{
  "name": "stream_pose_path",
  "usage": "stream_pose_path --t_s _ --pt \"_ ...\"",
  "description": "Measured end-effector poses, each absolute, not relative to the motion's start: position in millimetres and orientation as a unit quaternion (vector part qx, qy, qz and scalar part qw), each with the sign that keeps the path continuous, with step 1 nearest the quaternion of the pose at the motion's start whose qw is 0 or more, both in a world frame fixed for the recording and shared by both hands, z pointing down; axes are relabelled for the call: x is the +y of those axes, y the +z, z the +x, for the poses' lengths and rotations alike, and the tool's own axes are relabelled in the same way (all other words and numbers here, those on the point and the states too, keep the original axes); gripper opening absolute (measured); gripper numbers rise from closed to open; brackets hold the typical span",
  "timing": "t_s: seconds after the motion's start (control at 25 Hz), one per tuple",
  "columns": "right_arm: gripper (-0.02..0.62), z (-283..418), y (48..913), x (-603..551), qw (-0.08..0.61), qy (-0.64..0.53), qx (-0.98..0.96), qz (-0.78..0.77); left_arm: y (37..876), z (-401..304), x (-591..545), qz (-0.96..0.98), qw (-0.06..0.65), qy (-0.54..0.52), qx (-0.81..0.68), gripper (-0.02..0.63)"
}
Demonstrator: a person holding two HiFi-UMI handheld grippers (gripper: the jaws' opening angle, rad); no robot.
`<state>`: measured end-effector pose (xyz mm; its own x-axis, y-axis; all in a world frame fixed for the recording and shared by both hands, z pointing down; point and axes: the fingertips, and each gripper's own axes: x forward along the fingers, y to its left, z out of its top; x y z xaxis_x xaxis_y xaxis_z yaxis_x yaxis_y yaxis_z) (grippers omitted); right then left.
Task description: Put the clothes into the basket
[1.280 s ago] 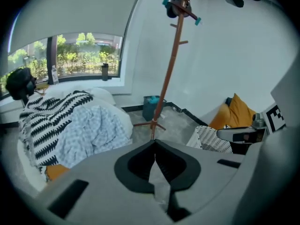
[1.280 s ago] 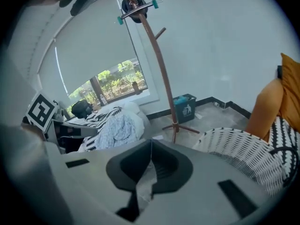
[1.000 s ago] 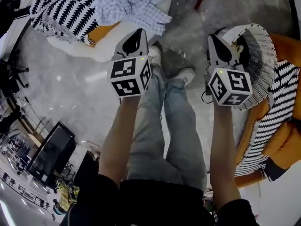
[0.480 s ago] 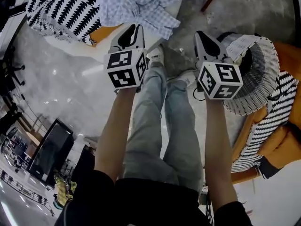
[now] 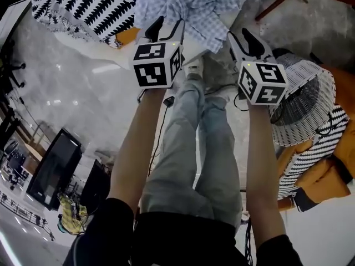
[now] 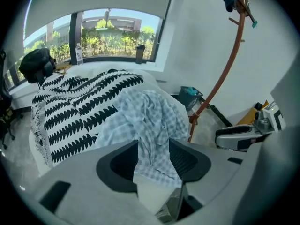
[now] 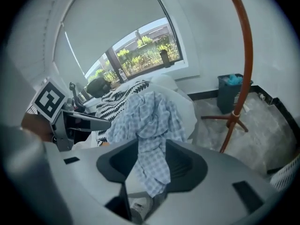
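A crumpled blue checked shirt (image 5: 191,4) lies on a white surface and hangs over its edge, next to a black-and-white patterned cloth (image 5: 83,4). My left gripper (image 5: 165,29) and right gripper (image 5: 247,40) reach side by side toward the shirt's hanging edge. Both pairs of jaws are opening, and neither presses on anything. In the left gripper view the shirt (image 6: 145,121) shows through the gap of the left gripper (image 6: 152,161). The right gripper view likewise shows the shirt (image 7: 152,121) beyond the right gripper (image 7: 152,165). The white wicker basket (image 5: 302,110) stands at the right.
Orange seating with a striped cloth (image 5: 319,159) lies behind the basket. A brown coat stand (image 7: 241,78) and a dark bin (image 7: 232,90) stand right of the shirt. My own legs and shoes (image 5: 194,71) are on the grey floor. A dark screen (image 5: 52,168) sits at lower left.
Both grippers have moved forward and down from near the basket toward the checked shirt. Their jaws, shut before, now stand apart.
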<state>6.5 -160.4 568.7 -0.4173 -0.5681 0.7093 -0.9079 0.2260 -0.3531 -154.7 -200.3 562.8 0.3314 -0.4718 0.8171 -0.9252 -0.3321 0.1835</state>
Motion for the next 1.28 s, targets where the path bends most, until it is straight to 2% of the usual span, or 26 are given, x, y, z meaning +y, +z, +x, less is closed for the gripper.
stream_pose_path --t_s 0.2,0.48,0.64,0.88,1.12,1.16,1.2,1.24,1.28 --pt "0.224 -10.3 601.0 -188.8 0.255 0.390 -0.745 0.477 590.8 -178.5 -222.8 0.730 0.354 0.350 -0.469 0.218" --pt "0.276 -22.0 642.2 -218.3 0.301 0.385 -0.731 0.476 621.8 -193.3 -241.7 0.727 0.346 0.375 -0.459 0.246" --pt "0.288 -23.8 668.5 -238.2 0.311 0.384 -0.722 0.484 646.7 -194.6 -250.5 0.730 0.346 0.390 -0.442 0.269" --pt "0.291 -16.1 688.7 -275.7 0.320 0.383 -0.717 0.486 664.0 -183.3 -272.8 0.734 0.329 0.413 -0.427 0.270" --pt "0.290 -25.3 708.4 -292.5 0.299 0.410 -0.701 0.501 680.9 -179.6 -282.3 0.743 0.311 0.413 -0.425 0.268" --pt "0.282 -30.0 710.7 -290.1 0.299 0.416 -0.704 0.492 682.3 -180.3 -282.3 0.743 0.310 0.415 -0.424 0.268" --pt "0.207 -36.8 712.2 -286.0 0.300 0.424 -0.709 0.477 682.4 -181.3 -281.5 0.743 0.309 0.416 -0.423 0.268" --pt "0.094 -44.0 713.1 -281.5 0.303 0.431 -0.714 0.460 681.6 -182.1 -280.2 0.743 0.308 0.418 -0.422 0.268" --pt "0.071 -49.4 713.3 -277.9 0.307 0.435 -0.718 0.449 680.1 -182.5 -278.6 0.742 0.308 0.420 -0.422 0.264"
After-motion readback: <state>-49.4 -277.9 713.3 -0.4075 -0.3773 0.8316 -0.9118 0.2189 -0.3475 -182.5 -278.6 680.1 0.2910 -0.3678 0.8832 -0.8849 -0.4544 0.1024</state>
